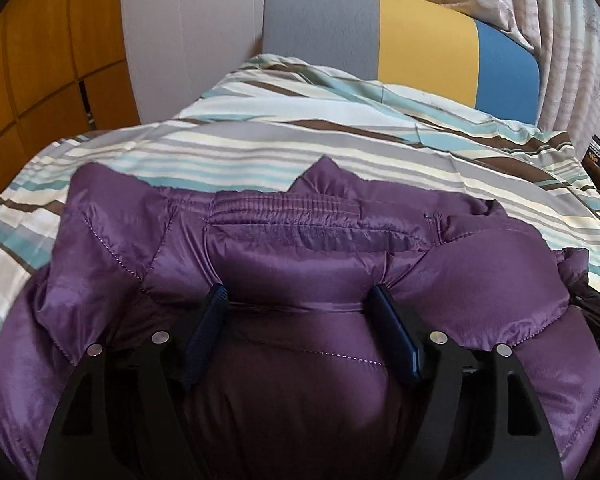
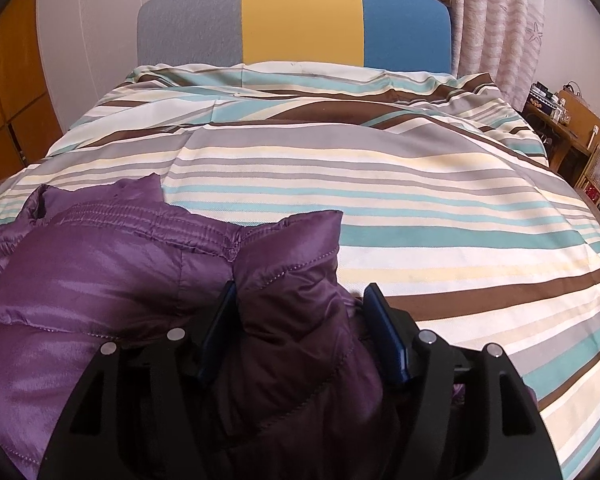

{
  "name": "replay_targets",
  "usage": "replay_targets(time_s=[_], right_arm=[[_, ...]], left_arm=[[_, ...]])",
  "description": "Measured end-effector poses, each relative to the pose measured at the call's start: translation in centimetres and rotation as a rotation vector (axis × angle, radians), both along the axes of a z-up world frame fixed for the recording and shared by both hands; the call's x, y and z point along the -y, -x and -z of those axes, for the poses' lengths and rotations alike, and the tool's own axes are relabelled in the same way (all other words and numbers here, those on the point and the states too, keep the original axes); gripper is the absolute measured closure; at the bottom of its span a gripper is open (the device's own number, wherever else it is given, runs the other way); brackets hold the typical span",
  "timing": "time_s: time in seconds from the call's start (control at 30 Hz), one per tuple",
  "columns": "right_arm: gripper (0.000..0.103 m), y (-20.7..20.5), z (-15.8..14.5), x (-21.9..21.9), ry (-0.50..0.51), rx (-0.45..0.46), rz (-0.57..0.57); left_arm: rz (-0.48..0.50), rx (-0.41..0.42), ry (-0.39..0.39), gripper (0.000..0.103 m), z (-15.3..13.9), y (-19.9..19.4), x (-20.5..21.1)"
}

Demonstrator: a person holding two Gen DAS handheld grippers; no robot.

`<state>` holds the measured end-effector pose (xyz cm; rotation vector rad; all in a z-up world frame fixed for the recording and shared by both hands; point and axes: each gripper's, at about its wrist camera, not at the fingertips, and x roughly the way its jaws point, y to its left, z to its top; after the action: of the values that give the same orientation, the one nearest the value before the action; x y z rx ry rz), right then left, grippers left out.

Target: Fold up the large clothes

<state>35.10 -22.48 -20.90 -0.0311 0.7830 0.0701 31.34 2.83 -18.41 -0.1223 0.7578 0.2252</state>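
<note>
the left gripper (image 1: pixel 298 294) fills the lower part of the left wrist view: a matte black body that splays out into two broad angular arms, each cut through with a slot-like opening near the bottom corners. four round silver screw heads sit along the upper edges of the arms, two per side. its fingers (image 1: pixel 204 332) are narrow dark blue pads, the left one finely ribbed. the right gripper (image 2: pixel 300 294), at the bottom of the right wrist view, has the same black frame, four silver screw heads and smooth dark blue fingers (image 2: pixel 386 338).
</note>
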Motion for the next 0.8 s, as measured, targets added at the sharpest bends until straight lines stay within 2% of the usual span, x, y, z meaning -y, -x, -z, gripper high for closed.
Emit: replay_targets(time_s=[0.17, 0.33, 0.4, 0.47, 0.53, 0.63, 0.7, 0.8], right_arm=[[0.038, 2.9, -2.5, 0.4, -0.074, 0.13, -0.061], [0.039, 7.1, -6.2, -2.6, -0.102, 0.208, -0.24], [0.041, 7.4, -6.5, -4.5, -0.105, 0.193, -0.308], [0.045, 6.4, -5.6, -6.7, -0.075, 0.139, -0.346], [0.045, 4.8, -4.0, -7.4, -0.054, 0.078, -0.321], [0.042, 3.0, -1.7, -6.6, -0.117, 0.001, -0.285], [0.042, 2.4, -1.1, -6.5, -0.119, -0.015, -0.28], [0.041, 2.6, -0.5, -7.1, -0.06, -0.006, -0.269]], left_arm=[[0.004, 0.007, 0.022, 0.028, 0.1, 0.2, -0.1], [0.006, 0.007, 0.02, 0.028, 0.0, 0.2, 0.0], [0.007, 0.007, 0.021, 0.028, 0.0, 0.3, 0.0], [0.008, 0.01, 0.026, 0.028, -0.1, 0.3, -0.1], [0.012, 0.017, 0.042, 0.026, -0.1, 0.5, -0.3], [0.021, 0.02, 0.058, 0.022, -0.1, 0.5, -0.3], [0.021, 0.008, 0.042, 0.02, 0.1, 0.2, 0.0], [0.022, -0.004, 0.026, 0.019, 0.1, -0.1, 0.1]])
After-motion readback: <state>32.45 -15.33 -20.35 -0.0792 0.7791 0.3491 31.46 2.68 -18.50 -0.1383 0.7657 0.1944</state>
